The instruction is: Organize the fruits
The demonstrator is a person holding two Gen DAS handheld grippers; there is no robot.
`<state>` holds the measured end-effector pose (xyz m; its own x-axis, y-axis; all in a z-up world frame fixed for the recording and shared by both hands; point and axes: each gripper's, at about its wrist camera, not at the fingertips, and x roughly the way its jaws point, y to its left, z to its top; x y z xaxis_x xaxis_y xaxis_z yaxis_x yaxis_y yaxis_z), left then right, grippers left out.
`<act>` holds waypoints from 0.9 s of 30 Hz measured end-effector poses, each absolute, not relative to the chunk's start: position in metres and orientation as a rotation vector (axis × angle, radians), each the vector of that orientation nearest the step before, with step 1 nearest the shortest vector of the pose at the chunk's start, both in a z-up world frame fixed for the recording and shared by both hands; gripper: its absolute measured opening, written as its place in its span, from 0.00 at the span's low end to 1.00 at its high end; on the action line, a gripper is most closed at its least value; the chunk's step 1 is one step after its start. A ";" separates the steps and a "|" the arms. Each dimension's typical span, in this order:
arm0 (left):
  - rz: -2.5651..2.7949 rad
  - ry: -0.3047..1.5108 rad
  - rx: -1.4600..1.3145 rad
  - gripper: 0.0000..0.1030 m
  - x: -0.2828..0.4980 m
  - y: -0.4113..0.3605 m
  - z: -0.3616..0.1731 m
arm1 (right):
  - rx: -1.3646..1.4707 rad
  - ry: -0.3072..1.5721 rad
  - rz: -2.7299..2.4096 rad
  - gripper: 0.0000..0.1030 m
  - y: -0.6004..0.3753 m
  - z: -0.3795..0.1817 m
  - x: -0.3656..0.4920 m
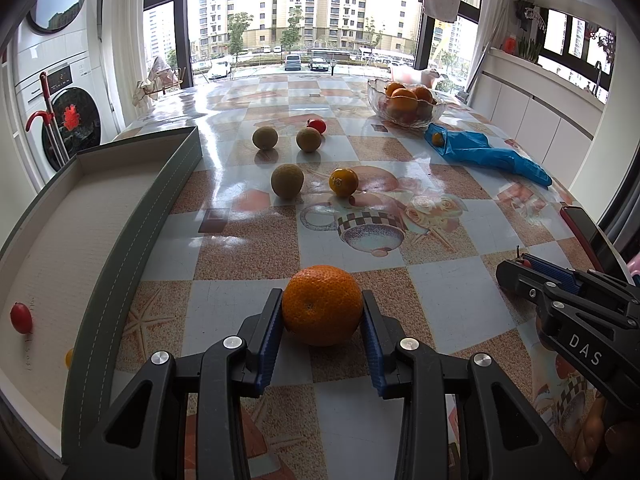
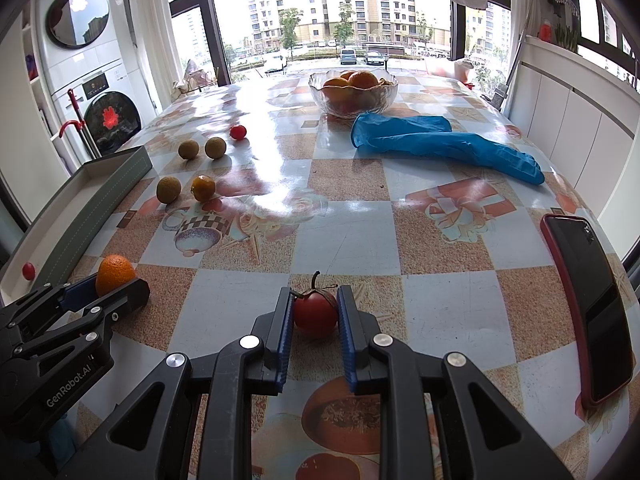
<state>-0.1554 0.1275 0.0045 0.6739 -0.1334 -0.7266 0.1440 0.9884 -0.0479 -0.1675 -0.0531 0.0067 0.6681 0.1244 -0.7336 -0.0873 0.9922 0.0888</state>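
Desk (image 2: 440, 288) carries the tray (image 1: 132, 240) at my 9 o'clock. My left claw (image 1: 322, 312) grips the orange (image 1: 322, 305), resting on the desk. My right claw (image 2: 315, 312) pinches the tomato (image 2: 315, 314) at 12 o'clock.

Left claw (image 1: 322, 308) brackets the large round orange (image 1: 322, 310) on the checkered tabletop (image 1: 440, 280), the shallow grey-walled cardboard tray (image 1: 132, 236) to its left. Right claw (image 2: 313, 308) brackets the stemmed red tomato (image 2: 315, 314); the glass bowl of oranges (image 2: 353, 94) sits far behind.
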 end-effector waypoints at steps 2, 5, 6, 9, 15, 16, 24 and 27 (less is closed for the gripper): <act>-0.156 0.817 0.014 0.37 -0.155 0.127 0.004 | 0.047 0.831 0.119 0.22 -0.053 0.007 -0.167; -0.156 0.816 0.014 0.37 -0.155 0.127 0.004 | 0.049 0.830 0.120 0.23 -0.053 0.007 -0.167; -0.156 0.816 0.015 0.37 -0.155 0.128 0.004 | 0.051 0.830 0.121 0.23 -0.054 0.007 -0.168; -0.156 0.816 0.014 0.37 -0.155 0.127 0.004 | 0.059 0.829 0.124 0.23 -0.054 0.007 -0.168; -0.158 0.817 0.010 0.37 -0.155 0.128 0.004 | 0.064 0.829 0.127 0.22 -0.053 0.008 -0.168; -0.159 0.817 0.007 0.37 -0.155 0.128 0.005 | 0.064 0.829 0.127 0.22 -0.053 0.008 -0.168; -0.200 0.819 -0.061 0.37 -0.154 0.136 0.006 | 0.081 0.868 0.128 0.22 -0.054 0.011 -0.173; -0.208 0.825 -0.075 0.37 -0.153 0.138 0.007 | 0.101 0.889 0.124 0.22 -0.056 0.012 -0.177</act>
